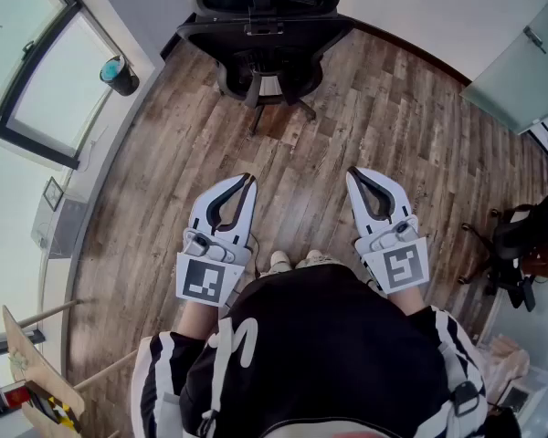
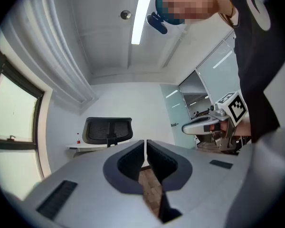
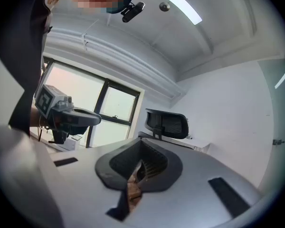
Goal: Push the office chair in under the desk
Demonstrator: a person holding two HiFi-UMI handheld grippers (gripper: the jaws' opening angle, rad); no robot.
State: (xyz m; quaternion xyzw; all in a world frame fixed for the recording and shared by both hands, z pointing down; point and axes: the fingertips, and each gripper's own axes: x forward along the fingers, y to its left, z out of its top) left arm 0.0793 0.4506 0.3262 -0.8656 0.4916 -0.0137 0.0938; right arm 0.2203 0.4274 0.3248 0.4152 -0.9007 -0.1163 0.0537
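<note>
i have both grippers held level out in front of me over the wood floor [image 1: 365, 126], side by side and apart, with neither touching anything. the left gripper [image 1: 248, 180] has its jaws brought together, with only a hairline slit between the tips in its own view, and nothing sits between them. the right gripper [image 1: 353, 174] has its jaws fully together too, and they are empty as well; through the gap behind the tips i see only floor planks. the chair [image 1: 263, 35] stands ahead of me, well apart from both grippers, its black mesh back turned my way and its star base on the floor. it is right up at the white worktop [image 2: 78, 149] by the far wall, with the backrest rising above the worktop edge. i cannot tell how far the seat reaches under it. a small red bottle [image 2: 79, 141] stands on the worktop left of the chair. a window [image 1: 18, 53] runs along my left, and a second dark chair [image 1: 516, 245] sits off to my right.
</note>
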